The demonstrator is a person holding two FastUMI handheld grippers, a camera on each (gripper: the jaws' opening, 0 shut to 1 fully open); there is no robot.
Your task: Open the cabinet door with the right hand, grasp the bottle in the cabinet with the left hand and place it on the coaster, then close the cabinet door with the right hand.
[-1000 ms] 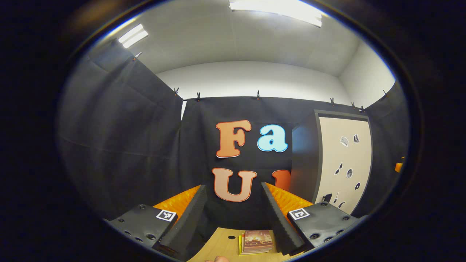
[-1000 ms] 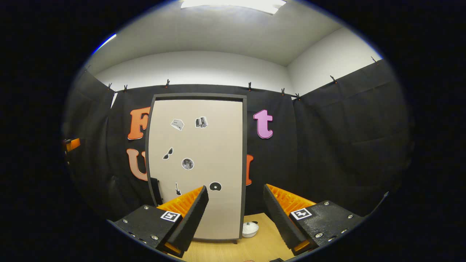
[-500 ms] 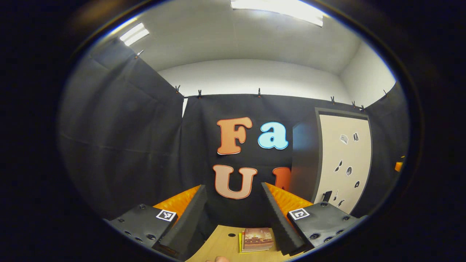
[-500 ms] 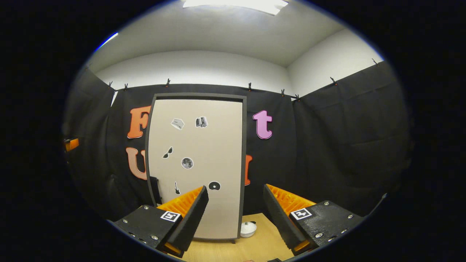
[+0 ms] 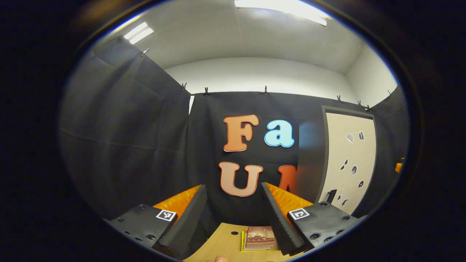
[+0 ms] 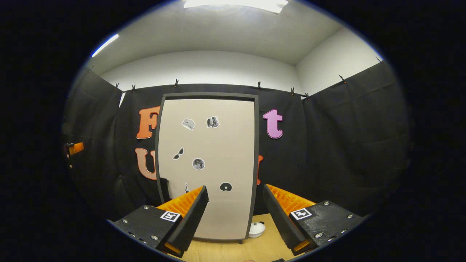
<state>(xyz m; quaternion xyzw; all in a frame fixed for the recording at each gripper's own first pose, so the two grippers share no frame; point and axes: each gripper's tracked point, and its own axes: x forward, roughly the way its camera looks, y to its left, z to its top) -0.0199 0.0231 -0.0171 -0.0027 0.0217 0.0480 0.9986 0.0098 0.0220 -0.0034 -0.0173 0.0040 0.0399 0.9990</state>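
— Beige, and flat shut: the cabinet door (image 6: 207,167) stands closed in its dark frame, so this reads as the very first step, opening it with the right hand.

— How does the right gripper (image 6: 236,211) stand to it?

— Its fingers (image 6: 189,214) are spread wide with nothing between them. In the right gripper view the door lies straight ahead, well apart from the tips. A small dark handle (image 6: 164,185) sits low on the door's left edge, just left of the left-hand finger.

— So the next move?

— My guess: carry the gripper forward and to the left, take hold of that handle and swing the door out. The hinge side looks to be the right edge, though I cannot be sure.

— And the left gripper (image 5: 233,214)?

— Spread as well, empty, hovering above the wooden surface (image 5: 227,243). In its view the cabinet (image 5: 309,160) stands off to the right. A small stack of booklets (image 5: 259,238) lies on the surface beyond its tips.

— The bottle?

— Presumably behind the door; hidden for now. A small white object (image 6: 257,229) sits on the surface by the cabinet's lower right corner; I cannot tell what it is.
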